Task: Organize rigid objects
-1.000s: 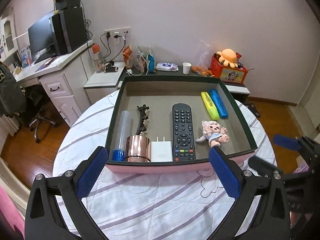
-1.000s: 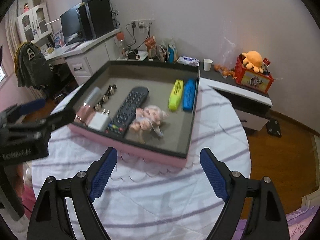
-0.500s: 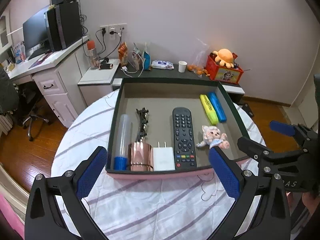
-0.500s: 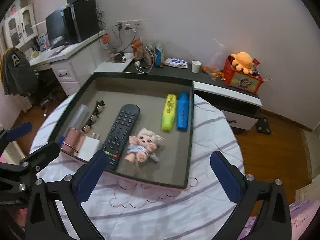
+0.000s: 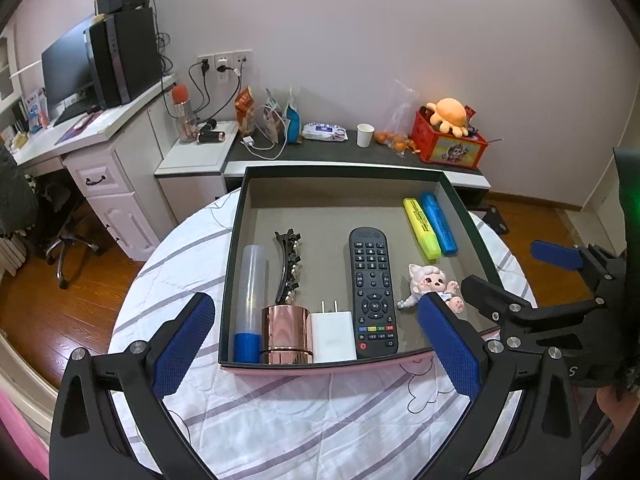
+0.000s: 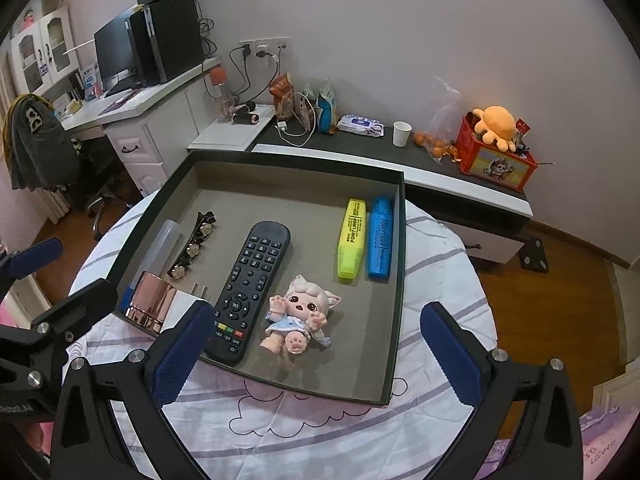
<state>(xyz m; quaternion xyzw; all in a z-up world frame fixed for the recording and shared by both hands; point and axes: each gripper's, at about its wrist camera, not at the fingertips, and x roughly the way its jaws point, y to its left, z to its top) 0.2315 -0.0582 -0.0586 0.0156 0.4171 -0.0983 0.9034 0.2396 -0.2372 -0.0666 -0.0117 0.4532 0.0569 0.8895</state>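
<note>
Right gripper (image 6: 316,352) agape before remote (image 6: 250,292), lengthwise front-to-back in tray (image 6: 396,292)

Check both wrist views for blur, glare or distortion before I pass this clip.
Left wrist: sharp, strong fisheye bending with dark corners, reflections on the copper cup. Right wrist: sharp too, the tray edges bow, and there is slight sheen on the remote.

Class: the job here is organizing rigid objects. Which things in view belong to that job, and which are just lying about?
Job: box, remote, yellow highlighter, blue highlighter, doll, charger, copper cup, hair clip, tube.

Lying about: paper cup, octopus plush, wipes.
</note>
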